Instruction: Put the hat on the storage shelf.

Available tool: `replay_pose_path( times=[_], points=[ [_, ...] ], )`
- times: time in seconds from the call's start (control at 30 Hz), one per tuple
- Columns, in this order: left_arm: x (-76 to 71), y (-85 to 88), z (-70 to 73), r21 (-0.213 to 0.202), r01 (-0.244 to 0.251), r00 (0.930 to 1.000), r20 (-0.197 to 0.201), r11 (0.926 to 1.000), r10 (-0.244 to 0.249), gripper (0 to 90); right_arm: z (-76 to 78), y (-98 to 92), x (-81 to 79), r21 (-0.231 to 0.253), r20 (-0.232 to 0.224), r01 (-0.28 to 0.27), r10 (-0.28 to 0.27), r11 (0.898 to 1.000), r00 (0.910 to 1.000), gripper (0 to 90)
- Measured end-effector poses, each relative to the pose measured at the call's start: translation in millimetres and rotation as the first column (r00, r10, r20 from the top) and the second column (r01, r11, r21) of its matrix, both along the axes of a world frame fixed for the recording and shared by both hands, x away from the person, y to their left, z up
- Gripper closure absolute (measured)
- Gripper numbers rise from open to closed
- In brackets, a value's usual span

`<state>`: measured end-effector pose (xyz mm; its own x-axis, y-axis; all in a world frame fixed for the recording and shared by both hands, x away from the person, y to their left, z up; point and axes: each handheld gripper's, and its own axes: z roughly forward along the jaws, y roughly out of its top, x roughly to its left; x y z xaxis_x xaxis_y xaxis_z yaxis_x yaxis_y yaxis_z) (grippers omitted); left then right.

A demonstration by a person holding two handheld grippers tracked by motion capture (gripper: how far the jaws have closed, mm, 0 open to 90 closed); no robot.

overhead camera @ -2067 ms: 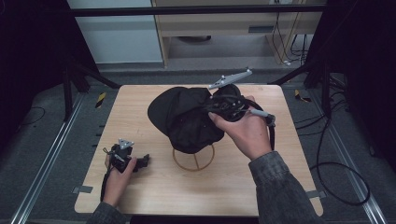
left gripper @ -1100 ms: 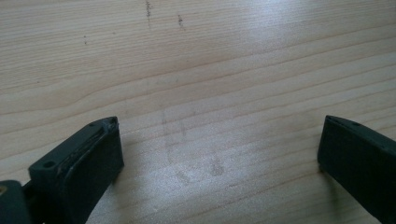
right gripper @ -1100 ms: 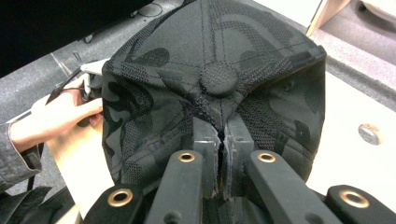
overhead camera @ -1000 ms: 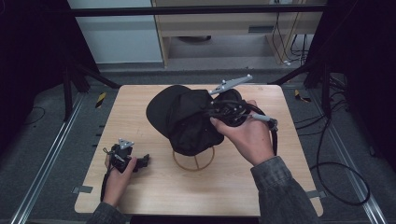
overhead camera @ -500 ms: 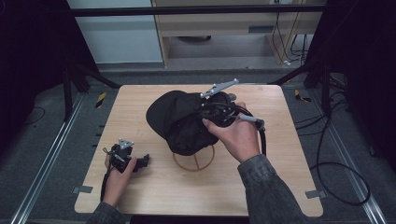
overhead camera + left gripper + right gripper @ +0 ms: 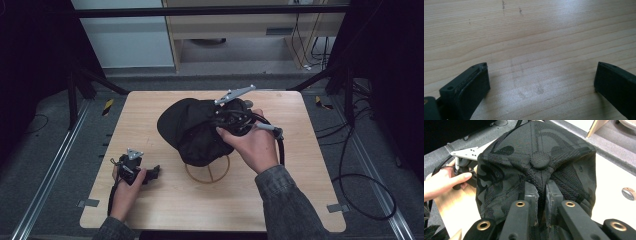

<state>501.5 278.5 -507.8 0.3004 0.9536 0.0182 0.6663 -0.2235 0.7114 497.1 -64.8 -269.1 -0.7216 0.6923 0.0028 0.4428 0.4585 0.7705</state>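
Surroundings: dark room, grey floor with metal rails on either side, a pale cabinet beyond the far edge and cables trailing on the floor at the right.
Worktop (image 6: 300,200): light wood with rounded corners, grain plain in the left gripper view.
Cap (image 6: 192,131): black, with a faint camouflage pattern and mesh panels, sitting at the middle of the worktop on a wire stand; its crown button (image 6: 539,160) faces the right gripper view.
Wire stand (image 6: 207,171): a round ring base with crossed spokes, showing under the near edge of the cap.
Right gripper (image 6: 231,119): held in the person's right hand at the cap's right side. Its jaws have just been opening a little and stand nearly together, with a fold of the cap's fabric between them just below the button; they grasp the cap.
Left gripper (image 6: 152,172): held in the left hand near the worktop's left front corner, well apart from the cap, lying low over bare wood. Its jaws stand wide apart, released, with nothing between them.
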Motion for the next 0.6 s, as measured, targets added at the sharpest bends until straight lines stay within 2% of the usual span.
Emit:
replay_pose_path(
  times=[0.3,0.6],
  points=[
    [0.0,0.0,0.0,0.000,0.000,1.0000,0.000,1.0000,0.000,0.0,-0.9,0.9,0.2,0.005,0.009,-0.004,0.004,1.000,0.9999,77.5],
    [0.0,0.0,0.0,0.000,0.000,1.0000,0.000,1.0000,0.000,0.0,-1.1,-2.6,-0.9,0.024,0.019,0.010,-0.010,1.000,0.9998,68.4]
  ],
)
